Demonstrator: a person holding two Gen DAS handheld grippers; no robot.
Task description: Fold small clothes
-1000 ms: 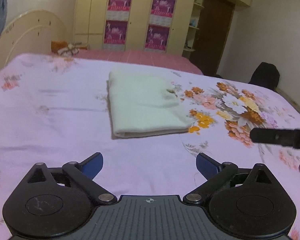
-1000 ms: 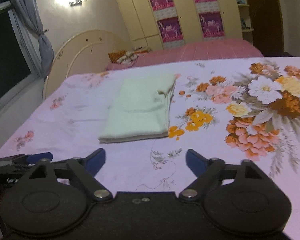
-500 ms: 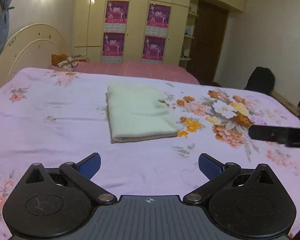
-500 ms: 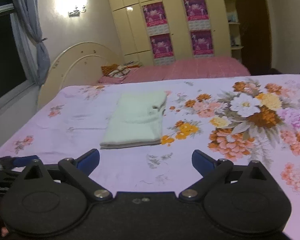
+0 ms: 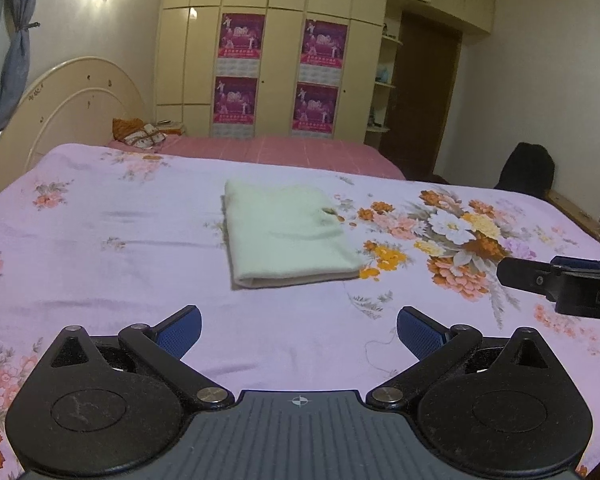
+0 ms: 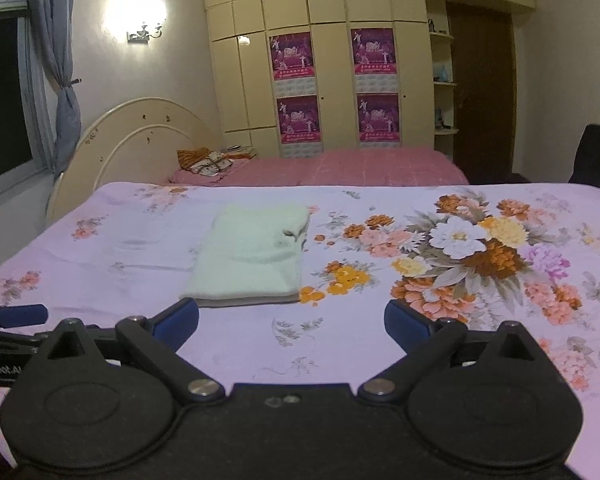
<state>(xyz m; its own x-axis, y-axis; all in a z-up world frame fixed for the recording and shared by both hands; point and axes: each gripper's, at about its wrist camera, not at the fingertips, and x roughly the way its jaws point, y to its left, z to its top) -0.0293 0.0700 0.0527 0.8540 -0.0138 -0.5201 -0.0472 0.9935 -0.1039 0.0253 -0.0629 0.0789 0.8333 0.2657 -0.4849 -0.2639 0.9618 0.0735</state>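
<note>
A pale green garment (image 5: 286, 236) lies folded into a flat rectangle on the flowered pink bedsheet (image 5: 100, 240); it also shows in the right wrist view (image 6: 252, 258). My left gripper (image 5: 299, 330) is open and empty, held above the sheet well short of the garment. My right gripper (image 6: 291, 318) is open and empty, also short of the garment's near edge. The right gripper shows side-on at the right edge of the left wrist view (image 5: 560, 280). One blue pad of the left gripper shows at the left edge of the right wrist view (image 6: 20, 316).
A cream headboard (image 6: 140, 148) stands at the left of the bed. A second bed with a pink cover (image 5: 260, 150) and a cushion (image 6: 206, 162) lies behind. A wardrobe wall with posters (image 5: 280, 76) is at the back. A dark chair (image 5: 526, 172) stands at the right.
Both grippers have drawn back and risen away from the folded garment, so it looks smaller and farther. Both stay open. The garment has not moved.
</note>
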